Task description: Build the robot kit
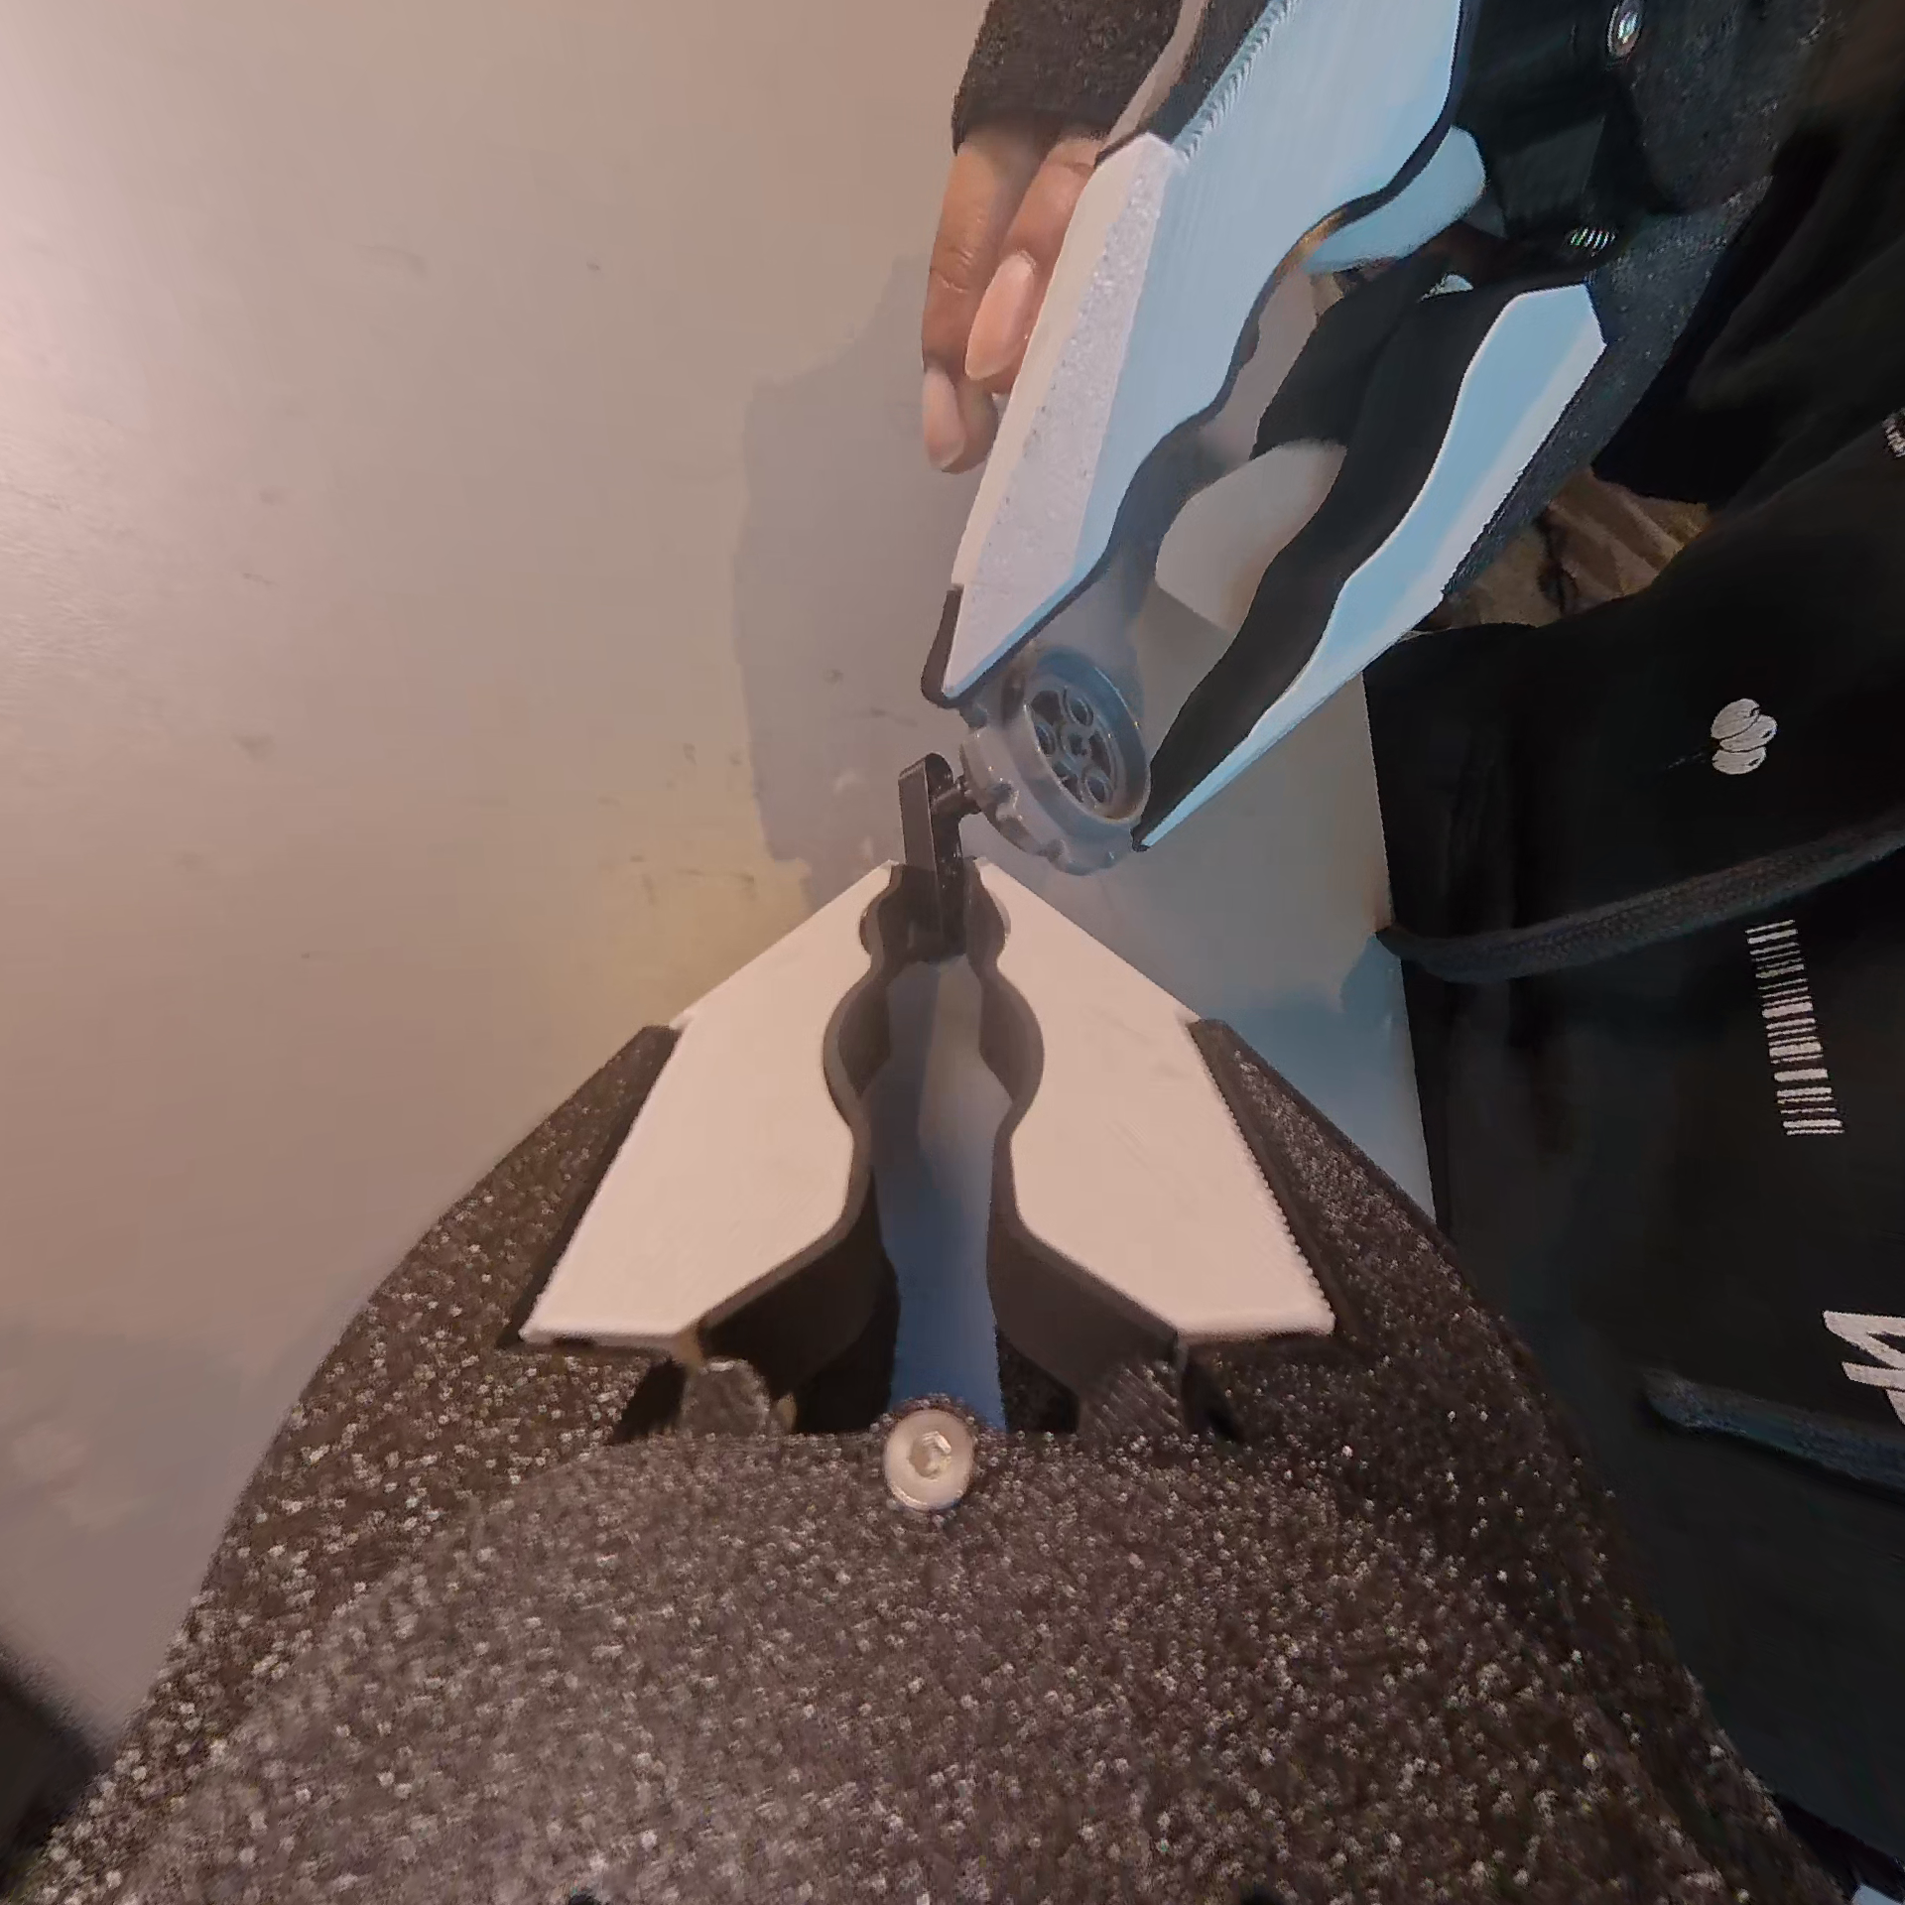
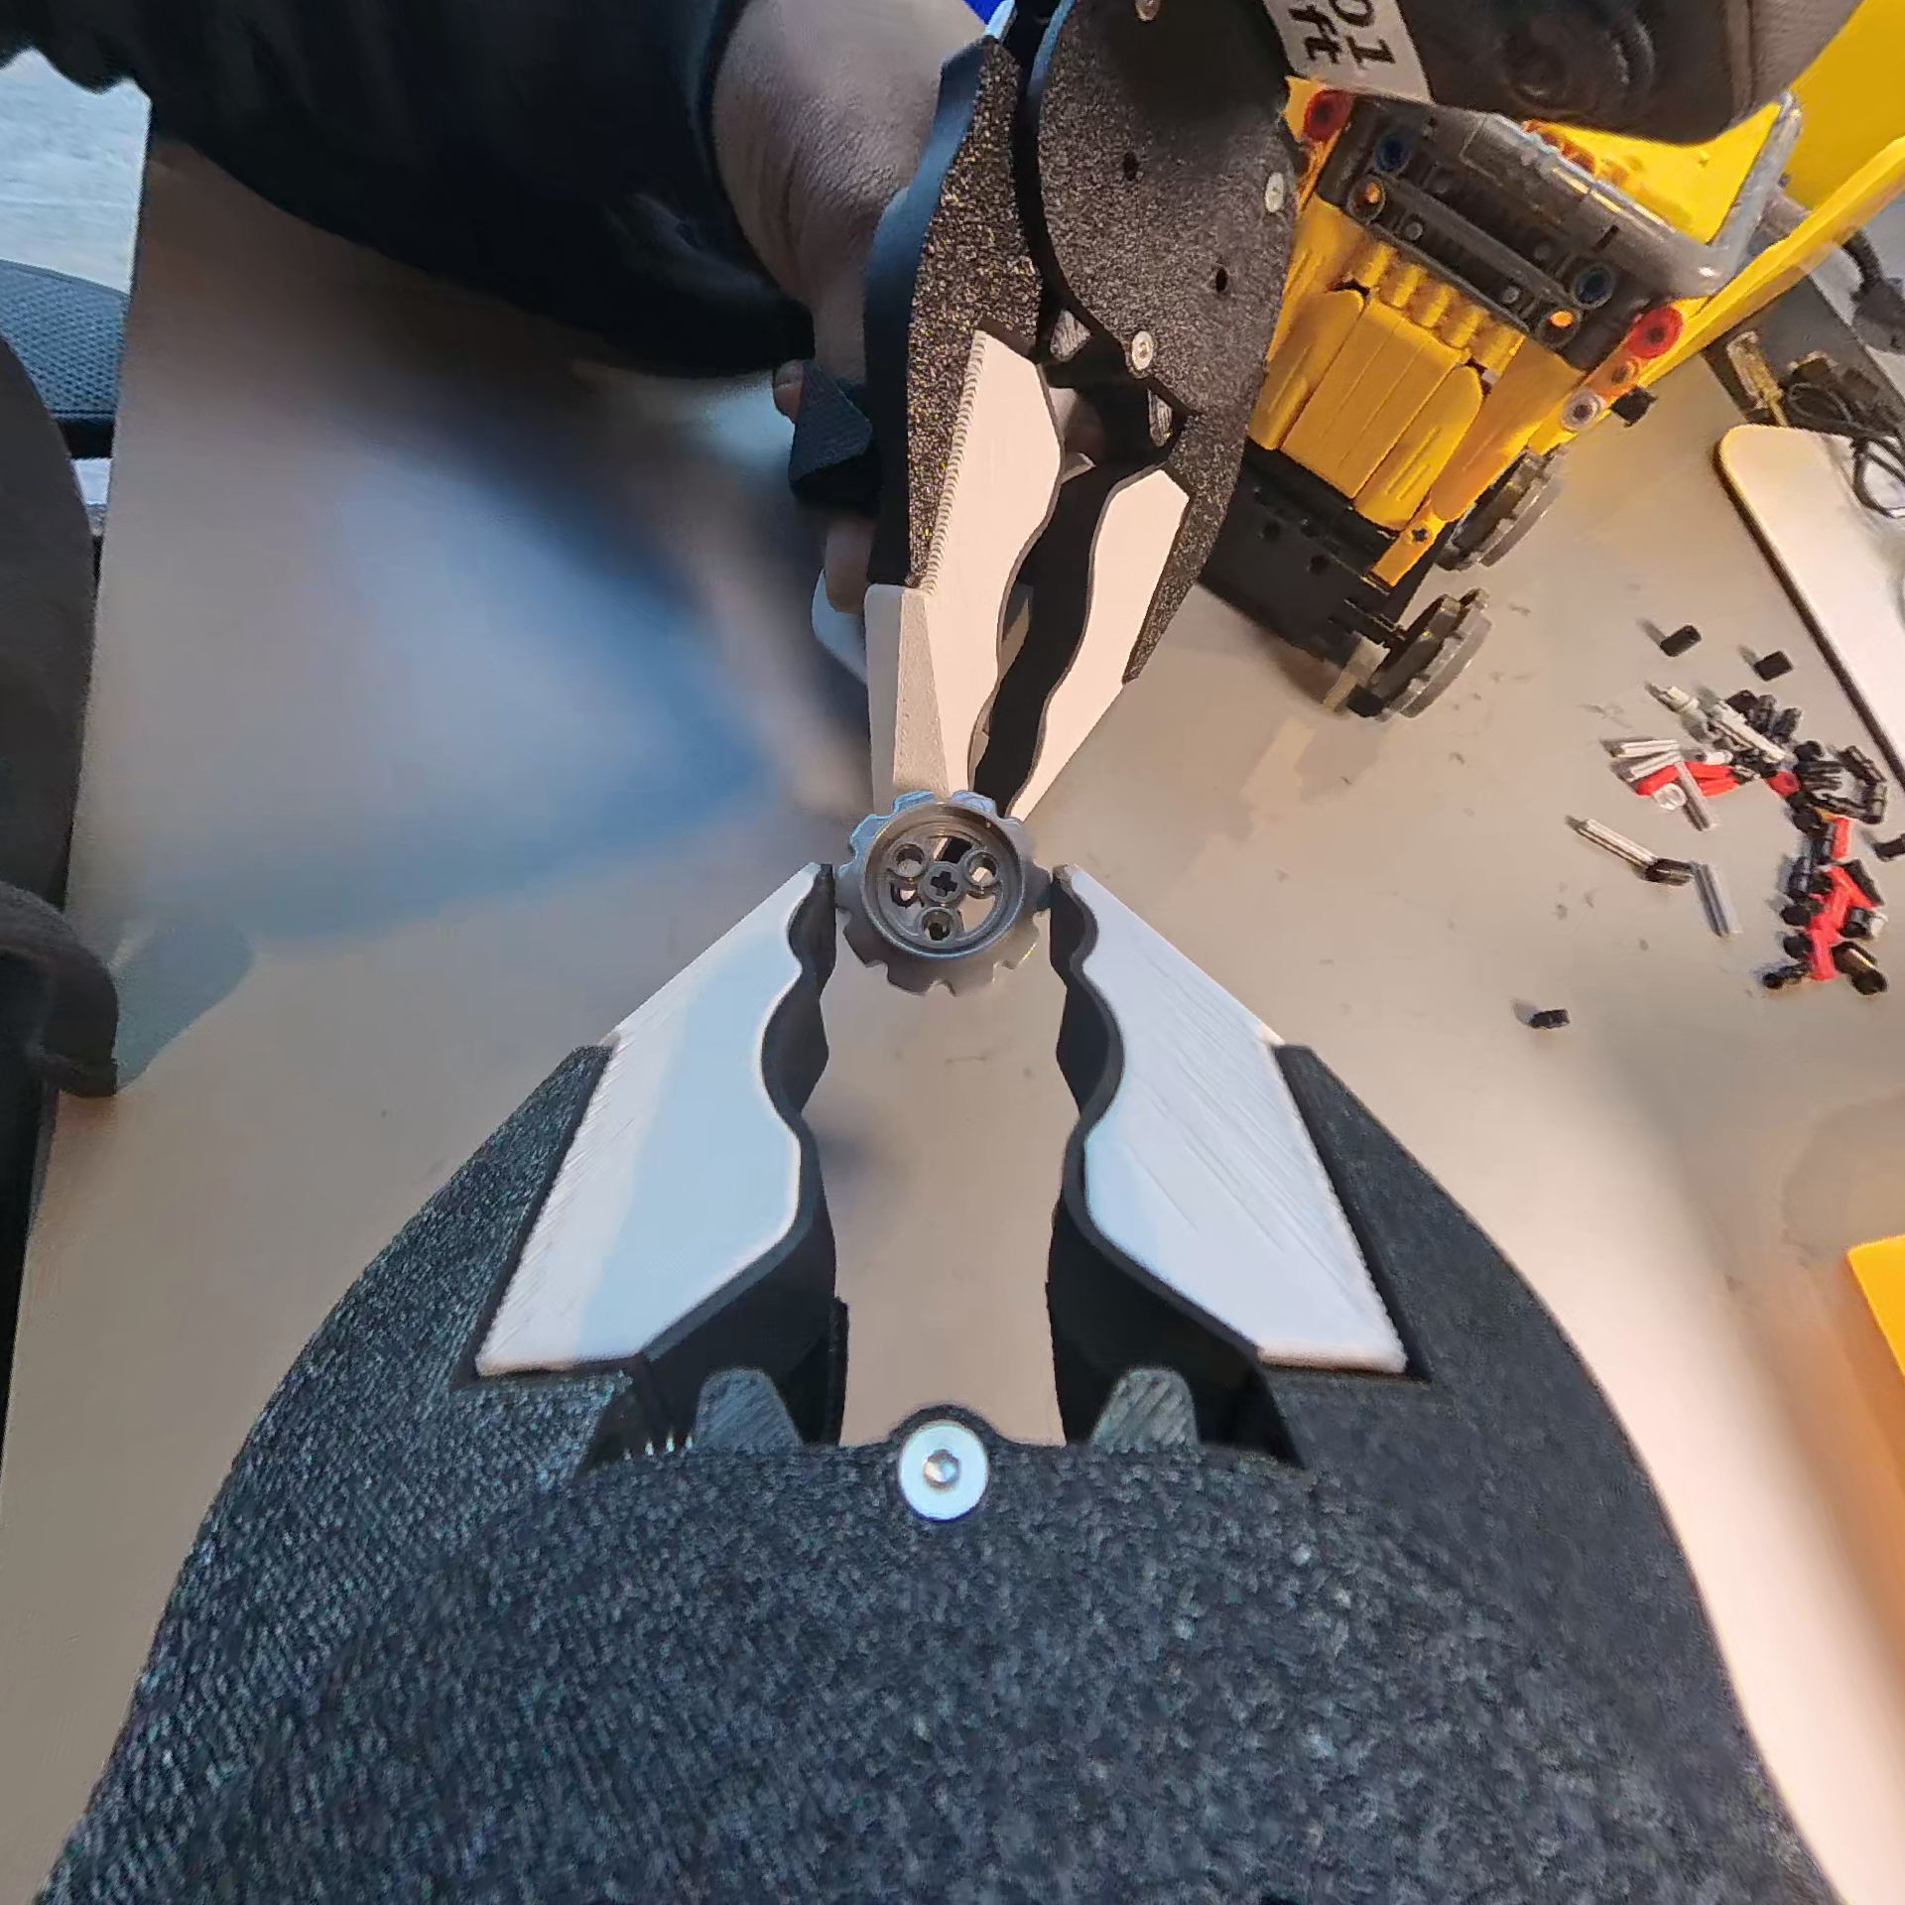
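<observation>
Gripping a grey toothed plastic wheel with a ring of round holes (image 2: pixel 943 889) by its rim, the right tongs (image 2: pixel 940 895) are pinching it from both sides, holding it in the air above the pale worktop (image 2: pixel 1289 1031) with its open face turned toward the right wrist camera. Pinching a small black plastic connector piece (image 1: pixel 931 889) at their very tips, the left tongs (image 1: pixel 933 907) are holding it upright against the wheel's far side, where a short black pin appears to be meeting the hub; whether the pin is seated cannot be told. Coming at each other nearly head-on, the two pairs of tongs are probably lining the small piece up with the wheel's centre. A person's hand in a black fingerless glove (image 2: pixel 814 309) is steadying the left handle. Standing behind on the worktop is a yellow and black brick-built vehicle model (image 2: pixel 1423 412), and lying well apart to its right is a scatter of small black, red and grey plastic pins (image 2: pixel 1773 825). Showing at the right edge is a yellow flat piece (image 2: pixel 1881 1309).
</observation>
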`<state>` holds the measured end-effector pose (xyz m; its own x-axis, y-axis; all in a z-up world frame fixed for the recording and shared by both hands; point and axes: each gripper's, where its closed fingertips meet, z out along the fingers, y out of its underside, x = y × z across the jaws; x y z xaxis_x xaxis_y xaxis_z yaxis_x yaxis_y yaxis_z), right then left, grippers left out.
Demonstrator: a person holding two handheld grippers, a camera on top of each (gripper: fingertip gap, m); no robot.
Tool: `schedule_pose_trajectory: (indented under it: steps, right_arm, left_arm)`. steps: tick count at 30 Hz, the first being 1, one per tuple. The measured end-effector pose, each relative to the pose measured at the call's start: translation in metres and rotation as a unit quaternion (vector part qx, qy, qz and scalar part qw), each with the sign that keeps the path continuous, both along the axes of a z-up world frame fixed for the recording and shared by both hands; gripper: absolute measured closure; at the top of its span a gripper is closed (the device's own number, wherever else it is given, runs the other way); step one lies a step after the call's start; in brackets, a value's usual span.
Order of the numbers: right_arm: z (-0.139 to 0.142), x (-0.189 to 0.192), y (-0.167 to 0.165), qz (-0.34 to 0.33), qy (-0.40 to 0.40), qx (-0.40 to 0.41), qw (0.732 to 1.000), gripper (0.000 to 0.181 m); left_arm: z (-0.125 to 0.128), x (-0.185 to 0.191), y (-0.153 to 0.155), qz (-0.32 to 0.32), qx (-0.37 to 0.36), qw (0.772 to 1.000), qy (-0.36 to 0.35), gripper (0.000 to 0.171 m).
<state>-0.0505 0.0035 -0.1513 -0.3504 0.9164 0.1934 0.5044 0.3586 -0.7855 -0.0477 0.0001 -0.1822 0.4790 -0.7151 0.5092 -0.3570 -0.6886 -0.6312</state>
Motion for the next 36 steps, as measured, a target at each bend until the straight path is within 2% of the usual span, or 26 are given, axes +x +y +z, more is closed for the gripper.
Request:
schedule_pose_trajectory:
  steps: [13, 21, 36]
  right_arm:
    - [0.0, 0.001, 0.002, -0.062, 0.014, -0.037, 0.997, 0.14]
    - [-0.007, 0.002, 0.004, -0.093, -0.017, -0.017, 0.995, 0.14]
    - [-0.015, 0.002, 0.005, -0.105, -0.034, -0.025, 0.994, 0.14]
  left_arm:
    - [0.002, 0.001, -0.001, 0.022, -0.001, 1.0, -0.02, 0.164]
    - [0.0, 0.001, 0.0, 0.03, 0.009, 0.999, -0.001, 0.165]
    - [-0.003, 0.0, 0.0, 0.026, 0.022, 0.999, 0.022, 0.164]
